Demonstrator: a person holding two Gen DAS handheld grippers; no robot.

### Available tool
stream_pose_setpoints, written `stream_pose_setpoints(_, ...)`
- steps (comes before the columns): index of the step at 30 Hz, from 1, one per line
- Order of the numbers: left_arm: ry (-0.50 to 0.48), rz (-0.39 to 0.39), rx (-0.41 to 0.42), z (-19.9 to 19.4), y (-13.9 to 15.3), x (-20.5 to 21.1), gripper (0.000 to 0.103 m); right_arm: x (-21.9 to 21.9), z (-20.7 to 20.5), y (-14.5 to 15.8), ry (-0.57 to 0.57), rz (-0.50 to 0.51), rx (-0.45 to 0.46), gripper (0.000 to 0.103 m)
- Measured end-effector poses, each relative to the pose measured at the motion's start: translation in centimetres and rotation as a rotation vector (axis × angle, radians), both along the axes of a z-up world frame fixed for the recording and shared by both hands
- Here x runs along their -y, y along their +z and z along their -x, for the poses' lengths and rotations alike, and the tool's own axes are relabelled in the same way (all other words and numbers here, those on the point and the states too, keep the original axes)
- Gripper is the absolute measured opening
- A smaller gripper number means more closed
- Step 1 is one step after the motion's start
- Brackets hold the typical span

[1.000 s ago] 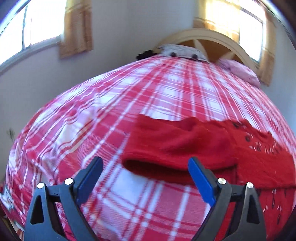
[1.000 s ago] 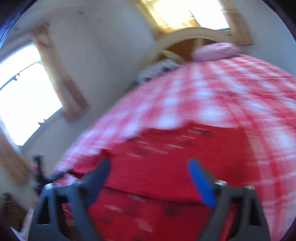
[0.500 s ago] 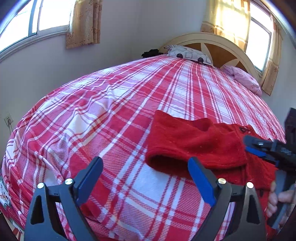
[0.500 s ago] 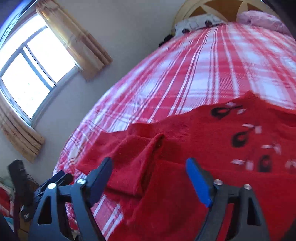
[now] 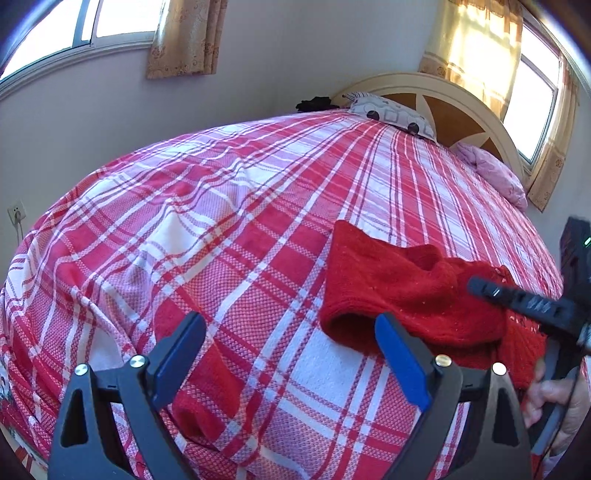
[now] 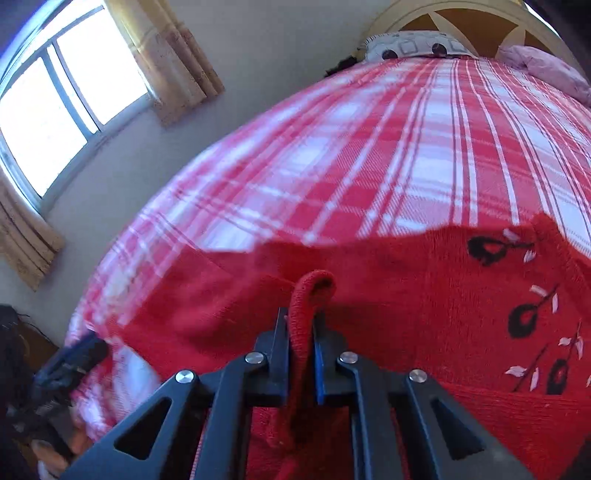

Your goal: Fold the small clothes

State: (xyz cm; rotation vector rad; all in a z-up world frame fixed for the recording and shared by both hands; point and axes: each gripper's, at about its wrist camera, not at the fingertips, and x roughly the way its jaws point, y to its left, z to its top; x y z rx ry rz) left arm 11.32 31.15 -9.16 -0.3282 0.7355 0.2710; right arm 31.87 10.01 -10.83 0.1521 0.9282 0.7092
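Observation:
A small red knitted sweater (image 5: 402,284) with black and white flower patterns (image 6: 524,321) lies on the red and white plaid bed (image 5: 221,229). Its sleeve lies folded over, with the open cuff facing my left gripper (image 5: 291,354). My left gripper is open and empty, just left of the cuff. My right gripper (image 6: 301,332) is shut on a raised fold of the red sweater (image 6: 310,291). The right gripper also shows in the left wrist view (image 5: 524,302) at the right edge, over the sweater.
A patterned pillow (image 5: 391,114) and a pink pillow (image 5: 495,173) lie by the cream headboard (image 5: 436,88). The wall with curtained windows (image 5: 110,18) runs along the bed's left side. The bed's near edge drops off at the lower left.
My right gripper has closed on a fold of the sweater; it was open half a second ago. My left gripper has drawn back and to the left, still open.

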Motion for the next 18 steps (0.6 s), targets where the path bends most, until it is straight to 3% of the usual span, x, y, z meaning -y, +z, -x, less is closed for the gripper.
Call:
stream_pose_setpoints(4, -0.011, -0.01, 0.011, 0.0, 0.6, 0.8, 0.095, 1.8, 0.6, 5.3, -0.002, -0.148, 0.054, 0.009)
stream_pose_setpoints(10, -0.034, -0.038, 0.024, -0.3, 1.7, 2.3, 0.095, 6.3, 2.3, 12.2, -0.034, -0.231, 0.15, 0.009)
stream_pose_setpoints(18, -0.057, -0.033, 0.041, -1.1, 2.8, 3.8, 0.095, 20.6, 6.1, 16.5, -0.212, -0.312, 0.238, 0.009)
